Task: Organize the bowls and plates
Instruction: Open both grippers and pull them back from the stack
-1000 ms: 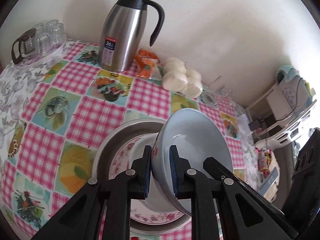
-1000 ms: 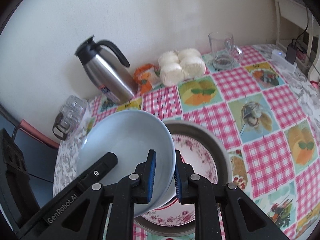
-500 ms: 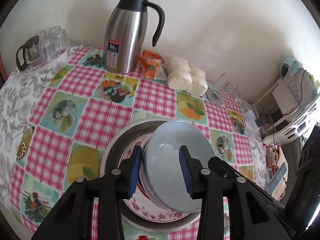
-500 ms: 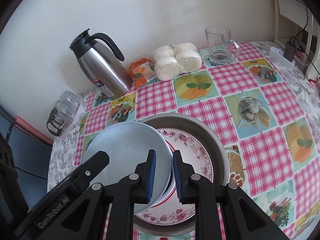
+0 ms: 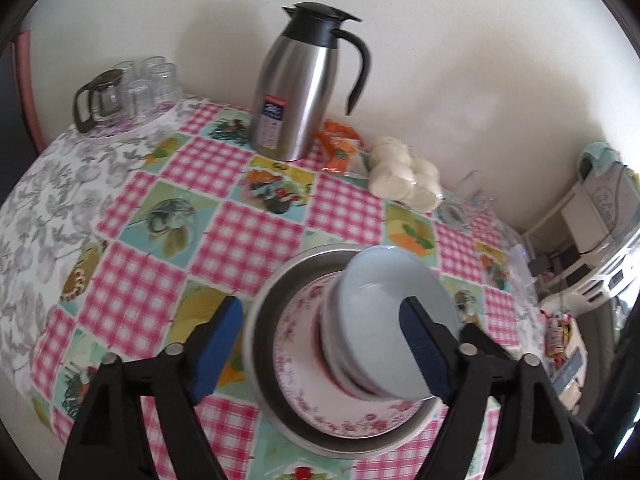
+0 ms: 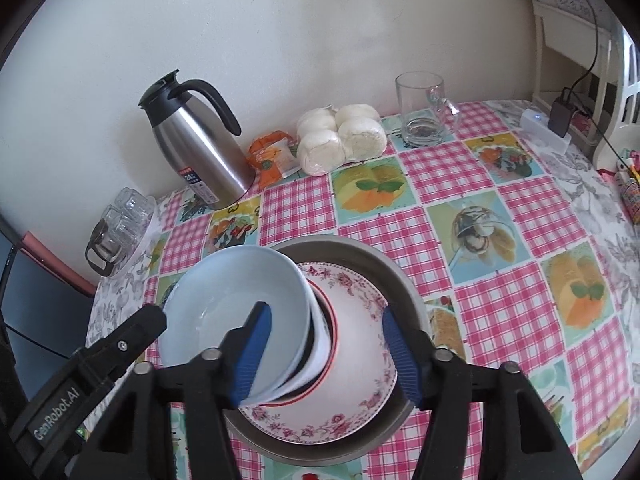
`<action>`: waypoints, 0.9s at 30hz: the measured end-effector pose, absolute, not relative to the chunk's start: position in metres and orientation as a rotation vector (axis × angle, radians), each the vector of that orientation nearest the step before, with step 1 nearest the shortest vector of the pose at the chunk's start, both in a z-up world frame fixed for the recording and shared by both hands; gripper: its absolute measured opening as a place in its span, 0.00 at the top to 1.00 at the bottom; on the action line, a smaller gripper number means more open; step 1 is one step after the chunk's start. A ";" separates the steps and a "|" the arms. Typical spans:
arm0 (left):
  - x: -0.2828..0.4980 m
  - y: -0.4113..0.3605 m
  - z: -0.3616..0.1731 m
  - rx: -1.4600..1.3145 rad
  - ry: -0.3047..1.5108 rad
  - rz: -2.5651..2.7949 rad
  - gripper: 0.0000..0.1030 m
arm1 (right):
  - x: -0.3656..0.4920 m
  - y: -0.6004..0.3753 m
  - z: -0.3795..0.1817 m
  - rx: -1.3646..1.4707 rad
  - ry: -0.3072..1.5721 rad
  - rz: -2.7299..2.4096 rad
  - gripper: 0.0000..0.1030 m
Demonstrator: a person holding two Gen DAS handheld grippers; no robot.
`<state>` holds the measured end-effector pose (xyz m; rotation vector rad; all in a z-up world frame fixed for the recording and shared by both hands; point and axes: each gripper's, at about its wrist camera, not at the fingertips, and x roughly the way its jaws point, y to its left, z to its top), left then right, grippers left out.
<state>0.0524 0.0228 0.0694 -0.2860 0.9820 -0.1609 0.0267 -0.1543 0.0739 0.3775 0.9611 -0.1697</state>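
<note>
Left wrist view: my left hand-held gripper [image 5: 320, 356] is opening, pads clear of the blue bowl [image 5: 394, 320] between them. Bowl sits stacked on other bowls on the floral plate [image 5: 304, 364], inside the metal pan [image 5: 264, 320] on the worktop [image 5: 248, 240].

Right wrist view: my right hand-held gripper [image 6: 326, 354] is opening too, straddling the bowl rim [image 6: 236, 312] without touching it. Thermos [image 6: 196, 144] at the back.

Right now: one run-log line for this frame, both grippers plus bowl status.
left gripper: opening, nothing gripped | right gripper: opening, nothing gripped | pale blue bowl: released on bowl stack | stack: on floral plate in metal pan
</note>
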 end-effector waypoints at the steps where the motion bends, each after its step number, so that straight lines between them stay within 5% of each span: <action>1: 0.051 0.024 0.067 -0.280 0.984 -0.145 0.19 | 0.025 -0.155 0.074 0.374 0.960 -0.171 0.37; 11: 0.032 0.035 0.057 -0.234 0.986 -0.080 0.03 | 0.002 -0.151 0.069 0.322 0.947 -0.164 0.17; 27: -0.001 0.040 0.046 -0.198 1.002 -0.065 0.03 | -0.028 -0.147 0.051 0.251 0.976 -0.174 0.00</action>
